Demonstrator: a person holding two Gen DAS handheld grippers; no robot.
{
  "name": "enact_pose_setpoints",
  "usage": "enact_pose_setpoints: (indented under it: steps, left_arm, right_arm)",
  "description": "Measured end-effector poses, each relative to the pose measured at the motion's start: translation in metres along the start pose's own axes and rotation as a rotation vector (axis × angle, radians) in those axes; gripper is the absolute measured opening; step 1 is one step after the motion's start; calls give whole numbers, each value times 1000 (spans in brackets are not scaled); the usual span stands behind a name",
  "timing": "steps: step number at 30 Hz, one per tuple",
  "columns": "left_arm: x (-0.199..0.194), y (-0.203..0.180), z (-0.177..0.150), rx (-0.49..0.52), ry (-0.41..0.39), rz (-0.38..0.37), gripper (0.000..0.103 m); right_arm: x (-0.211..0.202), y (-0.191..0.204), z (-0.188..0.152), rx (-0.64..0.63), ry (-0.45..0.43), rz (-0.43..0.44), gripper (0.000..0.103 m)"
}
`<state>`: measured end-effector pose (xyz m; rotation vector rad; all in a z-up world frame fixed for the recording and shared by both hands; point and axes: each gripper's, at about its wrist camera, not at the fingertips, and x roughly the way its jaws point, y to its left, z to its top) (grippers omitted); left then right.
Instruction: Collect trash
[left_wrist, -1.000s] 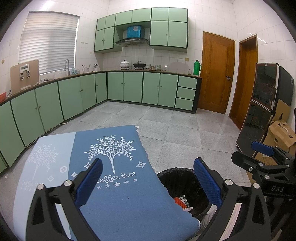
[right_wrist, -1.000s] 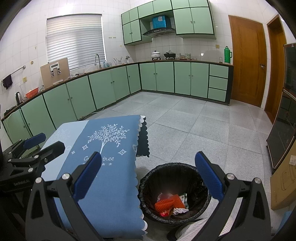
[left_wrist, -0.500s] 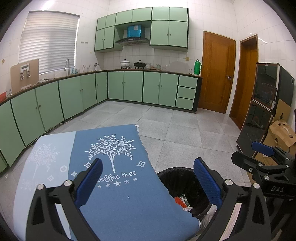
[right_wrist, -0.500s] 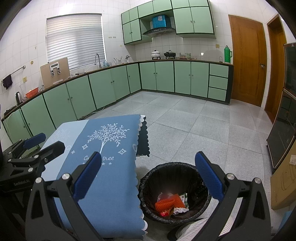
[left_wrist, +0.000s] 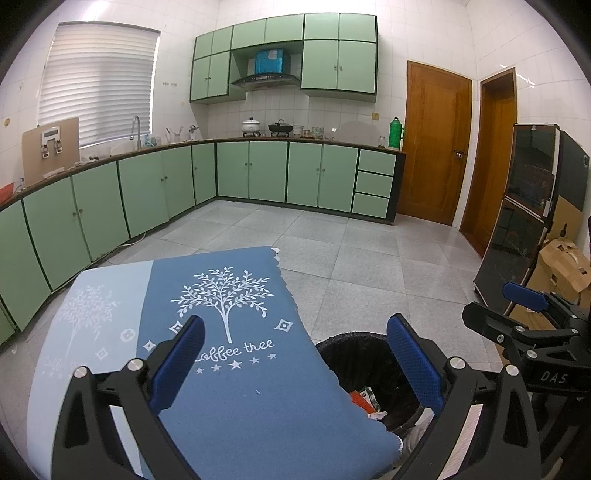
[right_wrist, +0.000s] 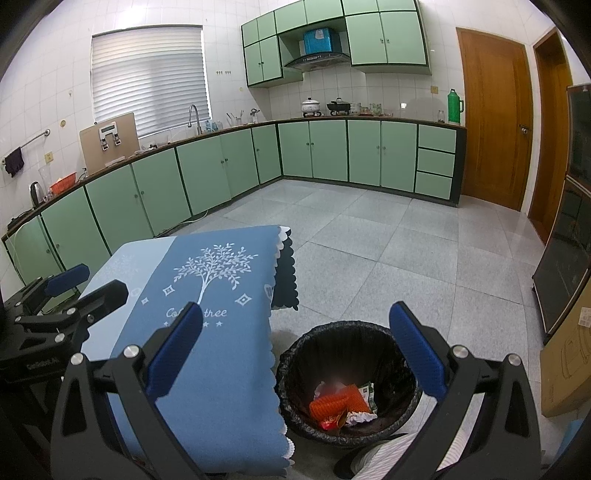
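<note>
The trash (right_wrist: 341, 404) lies at the bottom of the bin (right_wrist: 349, 380): a crumpled orange wrapper, a scrap of white paper and a small printed packet, all light, creased stuff that has settled in a loose heap. The bin is round and lined with a glossy black plastic bag (right_wrist: 291, 369), its edge folded over the rim so the liner holds its shape. It stands on the floor (right_wrist: 388, 258) just beside the surface (right_wrist: 207, 369), by my judgement so that rubbish can go over the edge and straight in.

The right claw (right_wrist: 295, 350) hangs released above the bin, its blue textured pads (right_wrist: 415, 350) spread wide with nothing between them. The left claw (left_wrist: 293, 363) is likewise released and empty, poised over the near end of the surface; in its view the bin (left_wrist: 354, 354) shows past the cloth's edge, with a sliver of trash (left_wrist: 364, 400) inside.

The surface is draped in a blue tablecloth (left_wrist: 236, 369), smooth and matte, with a white printed tree, lettering and a scalloped hem. No loose rubbish shows on the cloth, so the collecting looks complete or nearly so.

Beyond are grey speckled floor tiles, green cabinets (right_wrist: 332, 151) and a wooden door (right_wrist: 495, 118).
</note>
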<state>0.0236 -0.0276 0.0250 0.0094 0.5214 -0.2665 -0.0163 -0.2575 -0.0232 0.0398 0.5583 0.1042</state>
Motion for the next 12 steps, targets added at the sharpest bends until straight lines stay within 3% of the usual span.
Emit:
enact_pose_setpoints:
  steps: [12]
  left_arm:
    - [4, -2, 0, -1, 13, 4, 97]
  right_arm:
    - [1, -2, 0, 2, 3, 1, 98]
